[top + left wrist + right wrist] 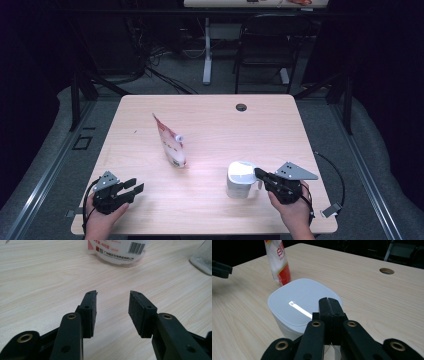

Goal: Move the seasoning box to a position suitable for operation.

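Note:
A red and white spouted pouch (170, 142) stands upright near the middle of the wooden table (210, 110). Its base (117, 250) lies straight ahead of my left gripper (112, 300), which rests low at the front left (134, 185), open with bare wood between its pads. A white lidded container (240, 177) stands at the front right. My right gripper (257, 172) is shut, its tips (329, 300) together over the near edge of the container's lid (299, 305). A thin white part shows under the jaws; whether it is pinched I cannot tell. The pouch (279, 260) stands beyond the container.
A round cable hole (241, 107) sits near the table's far edge. Behind the table are a dark chair (265, 45) and a white desk leg (207, 50). The left gripper (220, 268) shows far off in the right gripper view.

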